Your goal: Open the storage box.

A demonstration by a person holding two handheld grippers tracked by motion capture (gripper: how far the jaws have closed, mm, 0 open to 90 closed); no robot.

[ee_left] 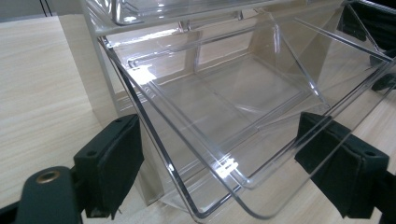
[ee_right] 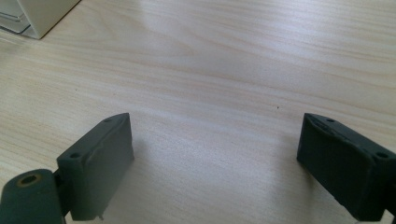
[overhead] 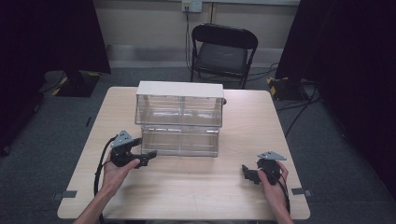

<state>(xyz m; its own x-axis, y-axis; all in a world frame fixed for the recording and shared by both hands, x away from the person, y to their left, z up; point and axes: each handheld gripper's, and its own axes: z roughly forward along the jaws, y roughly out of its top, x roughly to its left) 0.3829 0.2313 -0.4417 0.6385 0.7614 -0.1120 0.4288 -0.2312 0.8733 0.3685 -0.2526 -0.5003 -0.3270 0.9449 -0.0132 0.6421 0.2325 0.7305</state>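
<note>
A clear plastic drawer unit (overhead: 180, 119) with a white top stands at the middle of the wooden table (overhead: 196, 196). It has two tiers of drawers. My left gripper (overhead: 148, 156) is at the front left corner of the bottom tier. In the left gripper view a clear empty drawer (ee_left: 243, 88) juts out toward me. Its rounded front corner lies between the jaws of the left gripper (ee_left: 219, 158), which stand apart with no pad seen pressing on it. My right gripper (overhead: 246, 173) rests low at the front right, open over bare wood (ee_right: 215, 154).
A black folding chair (overhead: 223, 51) stands behind the table. Black curtains hang at both sides and cables run over the grey floor at the right. A white corner of the drawer unit (ee_right: 37, 16) shows at the top left of the right gripper view.
</note>
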